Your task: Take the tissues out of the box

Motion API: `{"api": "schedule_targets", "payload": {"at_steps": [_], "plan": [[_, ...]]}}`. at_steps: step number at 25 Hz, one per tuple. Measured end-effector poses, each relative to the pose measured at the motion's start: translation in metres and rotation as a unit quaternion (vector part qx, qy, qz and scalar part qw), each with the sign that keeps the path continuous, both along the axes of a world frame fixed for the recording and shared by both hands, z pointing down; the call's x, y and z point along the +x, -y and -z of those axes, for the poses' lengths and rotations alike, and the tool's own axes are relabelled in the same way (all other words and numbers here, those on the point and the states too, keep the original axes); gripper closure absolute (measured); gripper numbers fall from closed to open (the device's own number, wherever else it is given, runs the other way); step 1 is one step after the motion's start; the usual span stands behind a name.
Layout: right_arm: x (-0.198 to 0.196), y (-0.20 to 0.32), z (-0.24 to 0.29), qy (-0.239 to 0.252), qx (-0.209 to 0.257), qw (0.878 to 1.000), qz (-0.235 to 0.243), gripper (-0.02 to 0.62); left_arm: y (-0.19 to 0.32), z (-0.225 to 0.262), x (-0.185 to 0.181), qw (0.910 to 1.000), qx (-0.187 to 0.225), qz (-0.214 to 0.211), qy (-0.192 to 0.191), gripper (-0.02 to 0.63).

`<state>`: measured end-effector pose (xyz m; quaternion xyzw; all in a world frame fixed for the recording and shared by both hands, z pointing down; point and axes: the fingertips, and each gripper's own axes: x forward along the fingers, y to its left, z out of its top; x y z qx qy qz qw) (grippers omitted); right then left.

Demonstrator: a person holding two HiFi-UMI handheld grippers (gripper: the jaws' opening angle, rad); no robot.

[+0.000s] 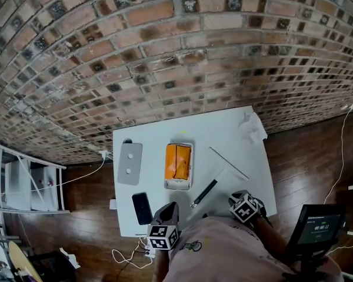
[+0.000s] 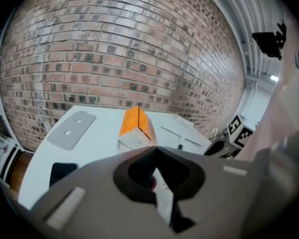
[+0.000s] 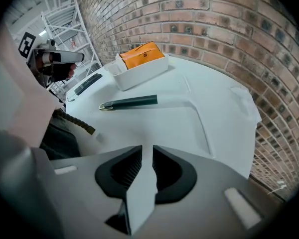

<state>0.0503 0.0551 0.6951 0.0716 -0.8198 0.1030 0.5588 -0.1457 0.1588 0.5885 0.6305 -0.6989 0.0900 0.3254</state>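
The tissue box lies just up-frame of the left tool, long axis running away from it; that tool's jaws are together, empty. The right tool, jaws slightly apart on nothing, sits farther off.

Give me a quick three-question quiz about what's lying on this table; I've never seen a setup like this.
1. What colour is the pack in the white box? A green, B orange, C blue.
2. True or false: the pen lies inside the box.
3. Fill in: the crumpled tissue lies at a far ___ of the table.
Key: 1 B; 2 false; 3 corner.
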Motion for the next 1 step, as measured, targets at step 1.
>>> {"api": "schedule_targets", "payload": {"at_steps": [1], "plan": [[-0.0011, 0.0015, 0.0008, 0.001, 0.001, 1.000, 0.004, 0.526, 0.0008, -0.0038, 0.0019, 1.0000, -0.009, -0.002, -0.001, 0.601]]}}
